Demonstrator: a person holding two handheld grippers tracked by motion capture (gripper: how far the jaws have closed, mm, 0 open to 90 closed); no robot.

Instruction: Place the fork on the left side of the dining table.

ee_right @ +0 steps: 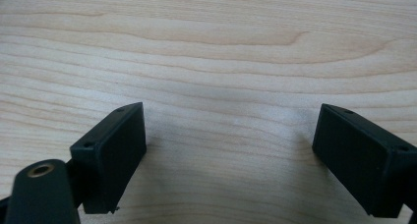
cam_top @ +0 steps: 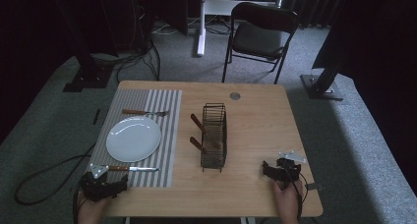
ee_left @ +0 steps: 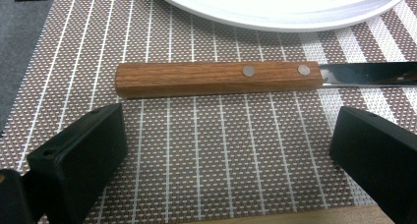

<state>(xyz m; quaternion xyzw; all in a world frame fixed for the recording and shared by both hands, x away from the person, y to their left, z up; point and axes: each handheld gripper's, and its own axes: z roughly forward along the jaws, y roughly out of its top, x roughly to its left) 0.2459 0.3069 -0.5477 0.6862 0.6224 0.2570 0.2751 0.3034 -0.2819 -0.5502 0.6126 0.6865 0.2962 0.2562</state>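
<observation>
Black jaws of my left gripper (ee_left: 223, 150) stand wide apart close in front of the lens in the left gripper view, holding nothing, and just beyond them lies the knife (ee_left: 219, 79) on the striped placemat (ee_left: 196, 160). Its wooden handle, with two metal rivets, lies crosswise to the jaws and clear of both, and its blade runs off toward the right of that view. Just past the knife I see the rim of the white plate (ee_left: 275, 13), near it but apart. From the high view I place the same knife (cam_top: 133, 169) along the near edge of the placemat (cam_top: 169, 135), between the plate (cam_top: 134, 139) and my left gripper (cam_top: 103, 184), which sits at the table's near left corner. A fork (cam_top: 145, 113) with a wooden handle lies on the mat beyond the plate. To the right of the mat, mid-table, stands a black wire basket (cam_top: 214, 135) with two wooden handles sticking out of its left side. My right gripper (cam_top: 281, 172) rests at the near right of the wooden table (cam_top: 255, 116), well apart from the basket. In the right gripper view its jaws are also spread wide with bare wood grain between them, right gripper (ee_right: 228, 153) gripping nothing. A black folding chair (cam_top: 263, 35) stands on the grey carpet beyond the table.
</observation>
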